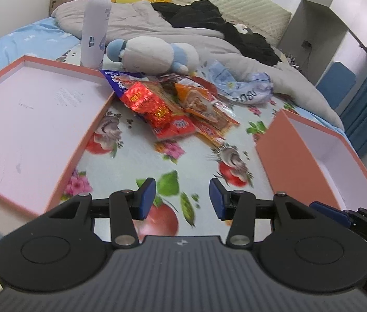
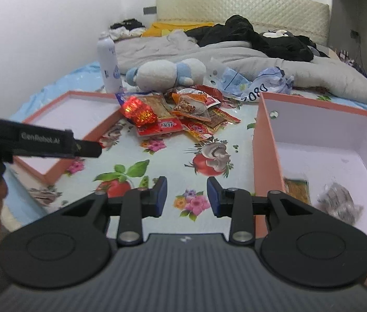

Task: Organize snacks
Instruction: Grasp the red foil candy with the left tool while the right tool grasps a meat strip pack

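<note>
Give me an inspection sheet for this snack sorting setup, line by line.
Surface: floral cloth over a bed.
Job's things: snack pile between shallow lid and deep box; two packets already in the box.
Clutter: spray can, plush toy, crumpled bag, dark clothes, grey quilt.
Grippers: left gripper and right gripper both open, nothing between the fingers.
Cables: one hanging at the wall socket.
Surroundings: padded headboard, white wall.

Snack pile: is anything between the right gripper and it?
Nothing visible. Only bare flowered cloth lies between the right gripper, its fingers apart and empty, and the snack pile.
</note>
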`<state>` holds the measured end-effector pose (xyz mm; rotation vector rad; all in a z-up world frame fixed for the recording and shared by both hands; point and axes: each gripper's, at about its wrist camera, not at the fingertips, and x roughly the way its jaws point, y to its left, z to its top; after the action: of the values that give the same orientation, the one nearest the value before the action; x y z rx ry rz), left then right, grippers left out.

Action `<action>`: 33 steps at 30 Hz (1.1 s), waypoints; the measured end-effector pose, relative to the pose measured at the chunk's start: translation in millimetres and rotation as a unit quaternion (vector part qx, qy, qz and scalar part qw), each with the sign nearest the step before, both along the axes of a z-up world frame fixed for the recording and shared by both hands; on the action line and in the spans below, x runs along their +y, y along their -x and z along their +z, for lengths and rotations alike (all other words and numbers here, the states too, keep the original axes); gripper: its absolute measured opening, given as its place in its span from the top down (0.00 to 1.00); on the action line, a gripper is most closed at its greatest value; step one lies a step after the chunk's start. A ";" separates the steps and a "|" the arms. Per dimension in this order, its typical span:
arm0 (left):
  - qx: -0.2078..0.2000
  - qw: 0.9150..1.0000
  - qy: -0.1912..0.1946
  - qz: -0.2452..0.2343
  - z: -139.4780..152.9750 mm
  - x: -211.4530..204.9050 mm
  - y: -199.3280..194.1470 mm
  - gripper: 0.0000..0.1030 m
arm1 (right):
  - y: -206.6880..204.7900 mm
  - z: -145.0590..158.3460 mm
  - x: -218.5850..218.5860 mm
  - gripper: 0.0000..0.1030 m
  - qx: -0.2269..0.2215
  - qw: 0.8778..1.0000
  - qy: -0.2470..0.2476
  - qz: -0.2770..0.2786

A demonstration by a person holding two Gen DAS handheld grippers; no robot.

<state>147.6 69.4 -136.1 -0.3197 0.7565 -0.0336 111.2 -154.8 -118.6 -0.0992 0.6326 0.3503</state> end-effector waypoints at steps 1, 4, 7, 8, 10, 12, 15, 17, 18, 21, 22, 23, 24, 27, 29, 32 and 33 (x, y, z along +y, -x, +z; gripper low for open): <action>0.001 1.000 0.000 0.001 -1.9 2.1 -6.8 0.50 | -7.3 -1.8 4.9 0.64 -0.001 1.000 0.007 0.003; 0.004 1.000 -0.001 0.005 -8.8 8.2 -31.1 0.50 | -32.1 -9.7 20.0 0.65 -0.002 0.999 0.035 0.011; 0.007 1.000 -0.005 0.009 -15.2 13.3 -58.4 0.50 | -61.0 -20.6 35.4 0.65 0.008 0.997 0.073 0.009; 0.006 1.000 -0.008 0.010 -17.5 14.7 -66.9 0.50 | -70.0 -24.3 38.5 0.65 0.011 0.997 0.078 0.010; 0.007 1.000 -0.016 0.013 -23.9 18.0 -84.8 0.50 | -87.3 -33.9 45.4 0.66 0.014 0.996 0.089 0.009; 0.011 1.000 -0.018 0.015 -30.0 21.8 -101.9 0.50 | -105.8 -45.6 54.3 0.66 0.016 0.994 0.104 0.008; 0.011 1.000 -0.010 0.021 -35.7 27.9 -124.6 0.50 | -127.7 -58.5 66.1 0.66 0.009 0.992 0.123 0.007; 0.010 1.000 -0.013 0.022 -39.7 29.9 -140.0 0.50 | -139.6 -66.4 72.6 0.66 0.001 0.990 0.141 0.004; 0.010 1.000 -0.015 0.024 -41.6 29.6 -145.6 0.50 | -145.8 -70.0 75.3 0.66 -0.003 0.989 0.149 0.003; 0.012 0.999 -0.025 0.027 -49.4 29.3 -163.8 0.50 | -162.0 -82.3 82.2 0.66 -0.014 0.983 0.181 -0.001; 0.012 0.999 -0.030 0.028 -51.9 28.7 -167.5 0.50 | -166.2 -87.3 85.7 0.66 -0.020 0.980 0.198 0.000; 0.013 0.999 -0.036 0.029 -54.9 28.1 -171.7 0.50 | -169.8 -92.3 89.6 0.66 -0.024 0.976 0.215 0.006; 0.015 0.999 -0.042 0.030 -57.9 27.5 -176.1 0.50 | -173.3 -95.8 91.8 0.66 -0.022 0.975 0.220 0.012; 0.016 0.998 -0.048 0.032 -64.9 28.3 -182.3 0.50 | -180.9 -101.9 95.3 0.67 -0.023 0.975 0.221 0.010; 0.015 0.998 -0.047 0.033 -68.4 30.2 -184.2 0.50 | -184.6 -104.1 96.7 0.75 -0.026 0.975 0.221 0.008; 0.019 0.999 -0.033 0.028 -73.9 34.3 -186.2 0.52 | -190.4 -107.2 98.8 0.88 -0.023 0.975 0.220 0.004; 0.019 0.999 -0.030 0.027 -75.1 35.2 -186.3 0.52 | -190.9 -107.8 99.7 0.89 -0.023 0.975 0.220 0.004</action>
<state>333.9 104.6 -211.3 -0.2845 0.7840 0.0458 302.0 -55.1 -226.4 -0.5323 0.6557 0.2103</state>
